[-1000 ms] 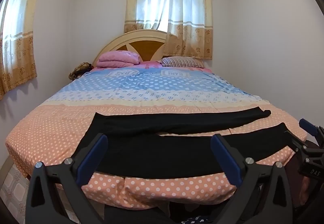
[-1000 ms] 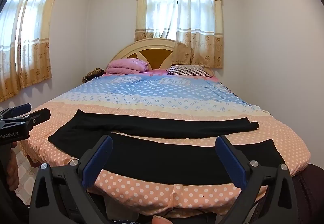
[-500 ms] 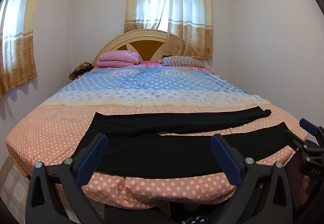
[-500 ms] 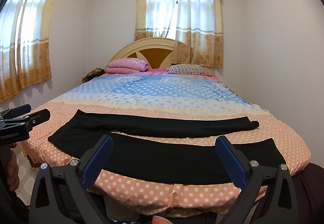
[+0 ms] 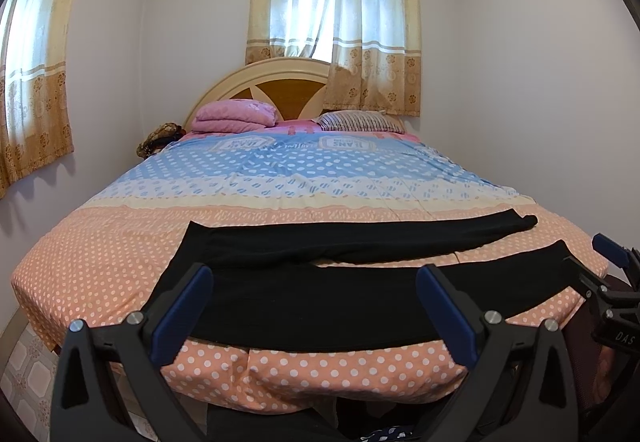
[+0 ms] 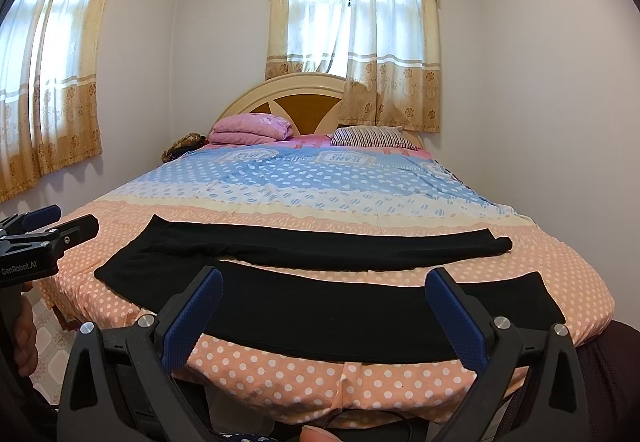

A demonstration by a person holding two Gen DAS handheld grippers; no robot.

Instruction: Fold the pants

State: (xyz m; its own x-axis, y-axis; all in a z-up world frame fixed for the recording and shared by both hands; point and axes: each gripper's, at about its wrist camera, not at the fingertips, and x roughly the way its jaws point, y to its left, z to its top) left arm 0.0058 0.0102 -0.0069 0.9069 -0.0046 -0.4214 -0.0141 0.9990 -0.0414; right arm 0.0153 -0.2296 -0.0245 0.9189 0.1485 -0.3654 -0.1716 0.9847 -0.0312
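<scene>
Black pants (image 5: 320,302) lie flat across the foot of the bed (image 5: 100,250), waist to the left, the two legs spread apart and running right. They also show in the right wrist view (image 6: 328,306). My left gripper (image 5: 316,314) is open and empty, held in front of the bed's near edge, short of the pants. My right gripper (image 6: 324,318) is also open and empty, in front of the near leg. The right gripper shows at the right edge of the left wrist view (image 5: 608,274); the left gripper shows at the left edge of the right wrist view (image 6: 44,234).
The bed has a polka-dot cover, a folded pink blanket (image 5: 236,116) and a striped pillow (image 5: 360,121) by the headboard. Walls stand close on both sides. Curtained windows (image 5: 332,14) are behind and to the left. Tiled floor (image 5: 20,362) shows at lower left.
</scene>
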